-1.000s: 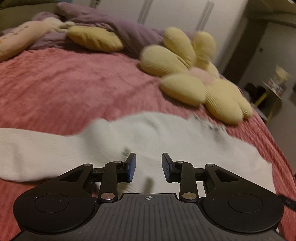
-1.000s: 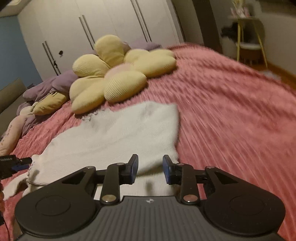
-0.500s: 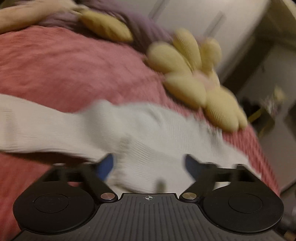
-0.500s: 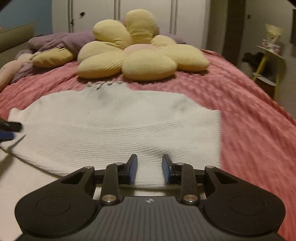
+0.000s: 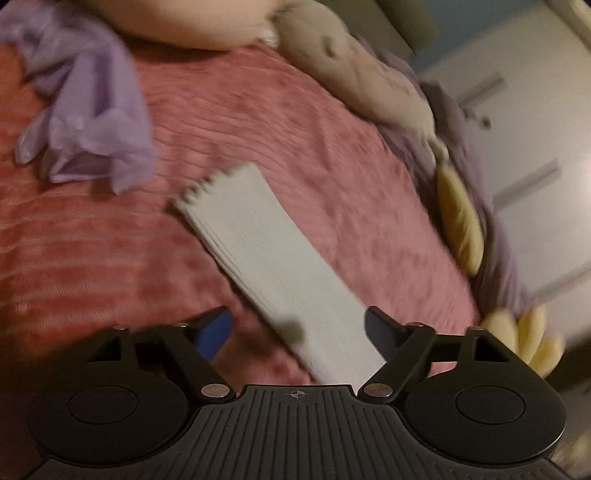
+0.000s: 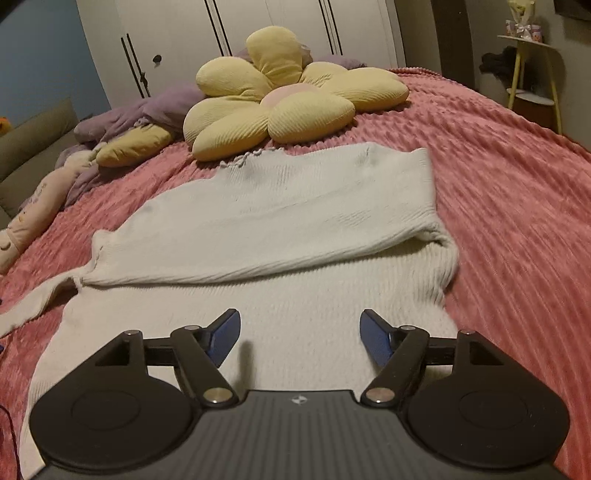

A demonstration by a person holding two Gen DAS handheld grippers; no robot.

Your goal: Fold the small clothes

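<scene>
A white knit sweater [image 6: 288, 229] lies on the pink bedspread [image 6: 517, 192], its far part folded toward me over the near part. My right gripper [image 6: 299, 334] is open and empty above the sweater's near part. In the blurred left wrist view, the sweater's long white sleeve [image 5: 273, 258] stretches away across the bedspread [image 5: 277, 122]. My left gripper [image 5: 297, 328] is open and empty above the sleeve's near end.
A yellow flower cushion [image 6: 288, 99] lies just beyond the sweater. Purple bedding [image 6: 147, 110] and a pink plush [image 6: 33, 206] sit at the left. A lilac cloth [image 5: 88, 107] lies left of the sleeve. White wardrobe doors [image 6: 258, 29] and a yellow side table [image 6: 532, 74] stand behind.
Both grippers have opened wide. The left gripper has swung left from the sweater's body to its sleeve. The sweater's far part now lies folded over its near part.
</scene>
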